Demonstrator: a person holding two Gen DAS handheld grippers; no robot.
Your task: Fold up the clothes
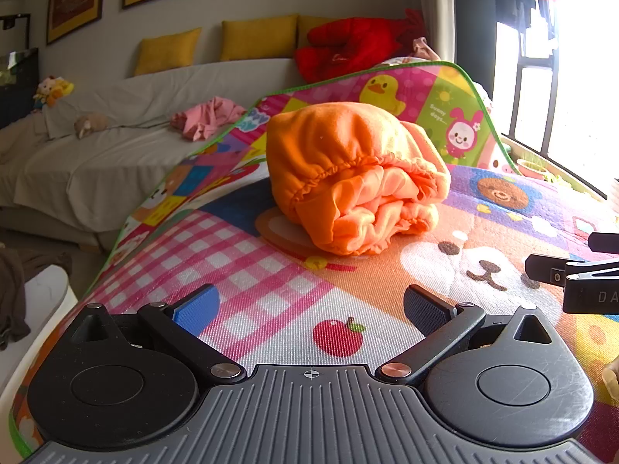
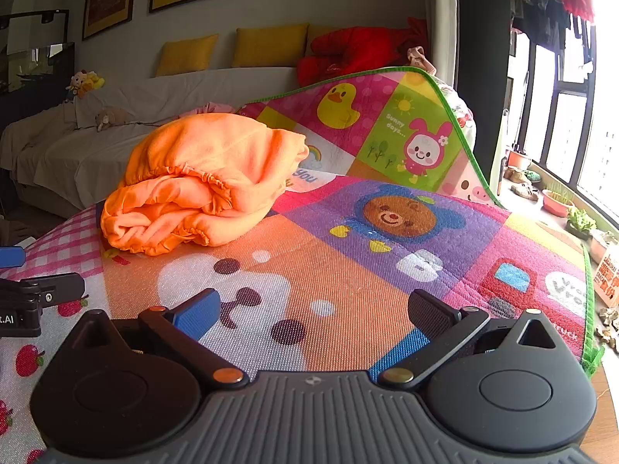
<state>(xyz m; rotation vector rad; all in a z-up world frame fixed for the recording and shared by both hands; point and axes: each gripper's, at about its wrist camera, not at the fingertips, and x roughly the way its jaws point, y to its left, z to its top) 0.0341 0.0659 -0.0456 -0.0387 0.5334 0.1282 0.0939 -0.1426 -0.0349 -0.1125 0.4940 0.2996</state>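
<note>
Left tool (image 1: 311,303) and right tool (image 2: 313,309) both gape empty.

Daylight floods in from the window (image 1: 580,58) on the right, blown out white; room corners dim, fisheye bending edges, focus sharp.

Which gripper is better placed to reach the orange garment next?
Left, probably. The orange garment lies straight ahead of the open left gripper; for the open right gripper it sits off to the left.
</note>
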